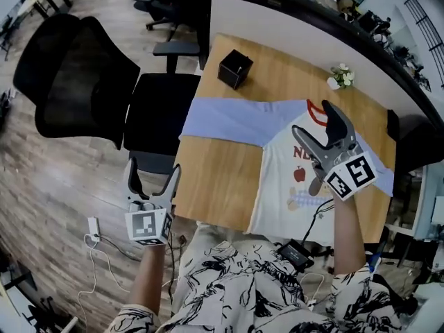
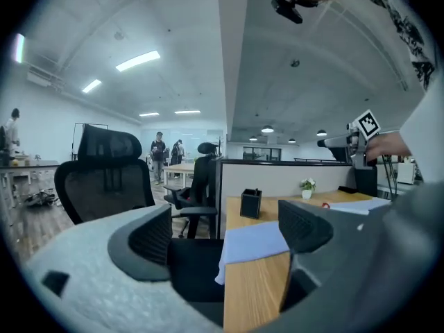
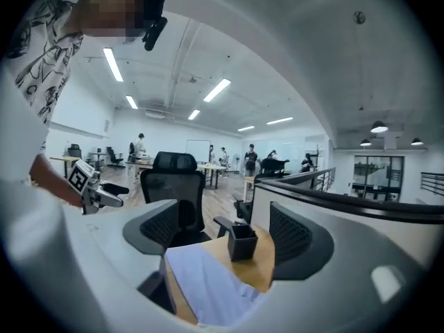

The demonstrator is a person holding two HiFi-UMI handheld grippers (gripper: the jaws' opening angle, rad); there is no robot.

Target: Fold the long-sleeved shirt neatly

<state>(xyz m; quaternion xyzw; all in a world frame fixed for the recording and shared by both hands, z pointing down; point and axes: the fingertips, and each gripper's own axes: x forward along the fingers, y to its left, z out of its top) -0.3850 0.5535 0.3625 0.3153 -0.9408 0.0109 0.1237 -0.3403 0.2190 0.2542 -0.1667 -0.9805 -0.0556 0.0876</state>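
Observation:
The long-sleeved shirt (image 1: 291, 159) lies flat on the wooden table (image 1: 222, 179): a white body with a printed front, a red collar and light blue sleeves. One sleeve (image 1: 229, 120) stretches left to the table's edge, and shows again as the sleeve (image 2: 253, 243) and the sleeve (image 3: 208, 279). My left gripper (image 1: 151, 179) hangs open off the table's left side, over the floor by the chair, holding nothing. My right gripper (image 1: 319, 123) is raised above the shirt's chest, open and empty.
A black pen cup (image 1: 234, 69) stands at the table's far left corner, and a small white flower pot (image 1: 339, 78) at the far right. A black office chair (image 1: 104, 89) sits left of the table. A black device with cables (image 1: 297, 252) lies at the near edge.

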